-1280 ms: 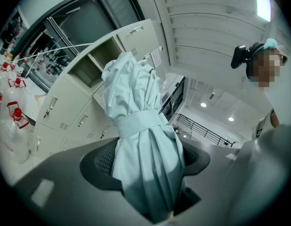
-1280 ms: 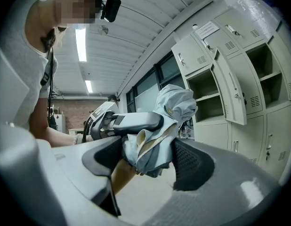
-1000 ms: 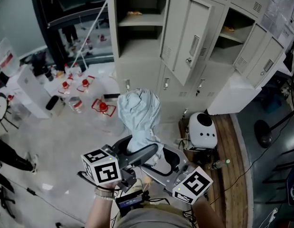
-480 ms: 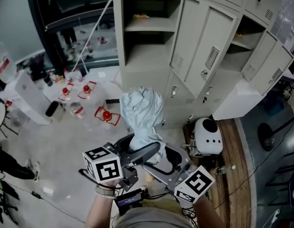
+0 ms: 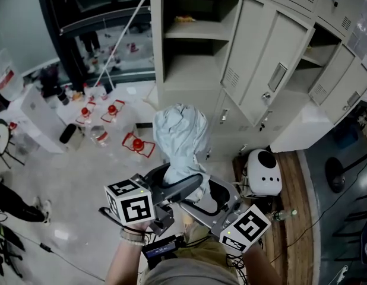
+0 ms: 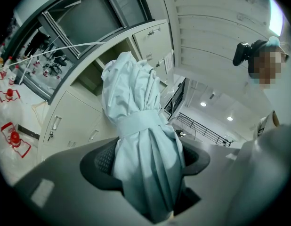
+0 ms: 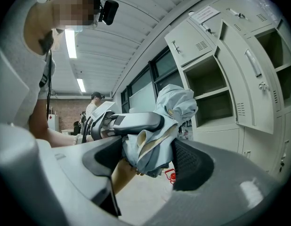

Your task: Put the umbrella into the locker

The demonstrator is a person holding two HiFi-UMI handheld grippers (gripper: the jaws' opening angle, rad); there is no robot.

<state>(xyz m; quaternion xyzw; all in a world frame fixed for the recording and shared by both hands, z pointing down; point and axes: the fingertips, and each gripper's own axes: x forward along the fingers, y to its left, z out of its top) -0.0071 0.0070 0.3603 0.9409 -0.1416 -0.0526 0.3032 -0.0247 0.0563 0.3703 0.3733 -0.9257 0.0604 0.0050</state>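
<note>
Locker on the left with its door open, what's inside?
In the locker, a shelf holds one small yellowish thing. Its dark top corners hide anything further back.

Your left claw (image 5: 179, 181) and right claw (image 5: 214, 193) are grey, with black dimpled pads (image 6: 101, 161). Each carries a white cube (image 5: 130, 203) printed with black square markers. You wear a light band (image 5: 131, 237) on the left wrist. Thin black cables (image 5: 104, 217) loop beside the left cube, near your greyish top (image 5: 183, 273).
</note>
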